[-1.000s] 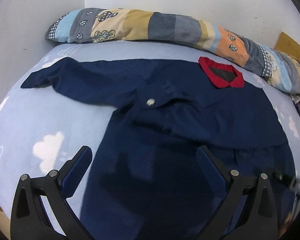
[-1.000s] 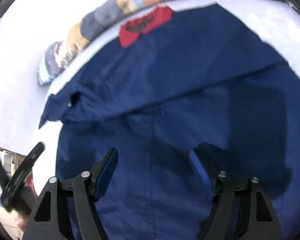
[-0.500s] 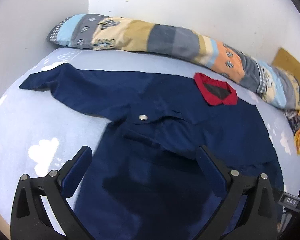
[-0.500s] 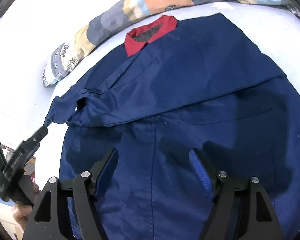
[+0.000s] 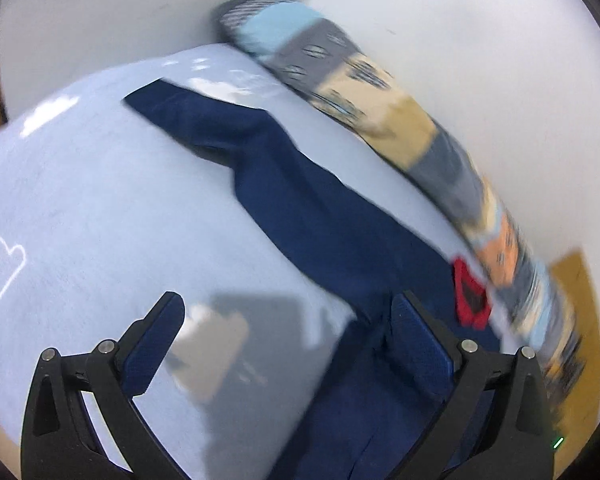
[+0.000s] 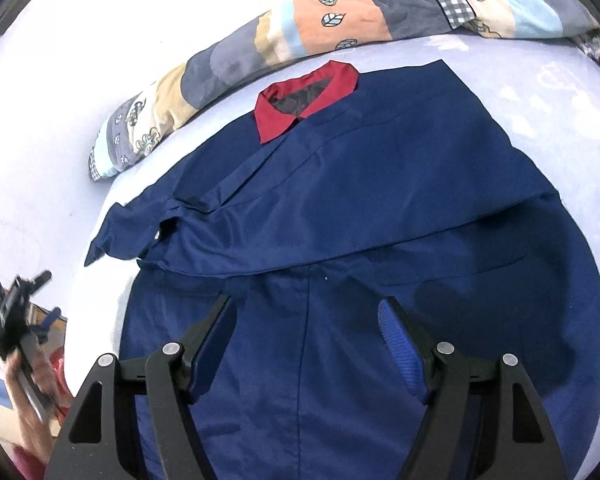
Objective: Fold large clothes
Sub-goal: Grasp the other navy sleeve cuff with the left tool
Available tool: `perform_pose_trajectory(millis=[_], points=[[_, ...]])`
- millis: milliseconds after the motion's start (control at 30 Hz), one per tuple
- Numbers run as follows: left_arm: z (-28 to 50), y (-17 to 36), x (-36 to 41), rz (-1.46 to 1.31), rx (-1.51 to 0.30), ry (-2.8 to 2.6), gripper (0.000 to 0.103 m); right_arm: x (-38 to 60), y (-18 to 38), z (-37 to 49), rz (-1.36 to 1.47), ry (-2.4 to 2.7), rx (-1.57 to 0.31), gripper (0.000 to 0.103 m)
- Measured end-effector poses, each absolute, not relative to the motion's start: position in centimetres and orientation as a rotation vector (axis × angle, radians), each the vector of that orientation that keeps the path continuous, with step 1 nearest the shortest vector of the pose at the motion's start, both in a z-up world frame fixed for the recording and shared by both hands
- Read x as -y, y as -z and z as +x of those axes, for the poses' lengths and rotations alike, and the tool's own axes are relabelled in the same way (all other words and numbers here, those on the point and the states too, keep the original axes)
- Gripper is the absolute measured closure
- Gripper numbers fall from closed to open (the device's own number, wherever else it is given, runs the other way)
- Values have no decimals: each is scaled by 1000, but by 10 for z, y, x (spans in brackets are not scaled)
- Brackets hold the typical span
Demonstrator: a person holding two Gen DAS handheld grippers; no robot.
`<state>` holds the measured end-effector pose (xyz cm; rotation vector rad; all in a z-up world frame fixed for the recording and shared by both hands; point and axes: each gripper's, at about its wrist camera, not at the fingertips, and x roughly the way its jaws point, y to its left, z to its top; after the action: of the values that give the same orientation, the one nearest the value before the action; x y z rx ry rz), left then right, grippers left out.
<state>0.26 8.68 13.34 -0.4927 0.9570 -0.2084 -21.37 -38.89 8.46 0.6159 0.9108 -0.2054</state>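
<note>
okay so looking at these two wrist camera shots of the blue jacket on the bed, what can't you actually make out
- Left wrist view: motion blur smears the patchwork pillow and the red collar.
- Right wrist view: the jacket hem is cut off by the bottom edge and hidden behind the right hand-held gripper.
- Right wrist view: the left hand-held gripper at the left edge is blurred, so its jaws are unreadable there.
- Jacket's underside: hidden in both views.

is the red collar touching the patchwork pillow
Apart. The right wrist view shows a strip of pale sheet between the red collar and the patchwork pillow all along the collar's far edge.
</note>
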Motion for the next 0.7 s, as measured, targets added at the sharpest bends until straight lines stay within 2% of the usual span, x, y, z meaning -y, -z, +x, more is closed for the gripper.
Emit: perform_pose_trajectory(millis=[67, 100, 167, 200, 467, 700], points=[[20, -122, -108, -588, -965, 180, 20, 388, -83, -212, 615, 200, -918, 28], [30, -115, -114, -625, -979, 170, 26, 388, -83, -212, 615, 198, -920, 28], [53, -97, -131, -729, -996, 170, 53, 388, -81, -211, 609, 197, -927, 28], [61, -90, -136, -772, -1002, 169, 55, 388, -81, -211, 608, 197, -930, 28], [127, -31, -180, -1094, -915, 189, 55, 381, -69, -203, 585, 188, -973, 28], [172, 5, -203, -1197, -826, 179, 55, 373, -56, -193, 547, 188, -1016, 28]])
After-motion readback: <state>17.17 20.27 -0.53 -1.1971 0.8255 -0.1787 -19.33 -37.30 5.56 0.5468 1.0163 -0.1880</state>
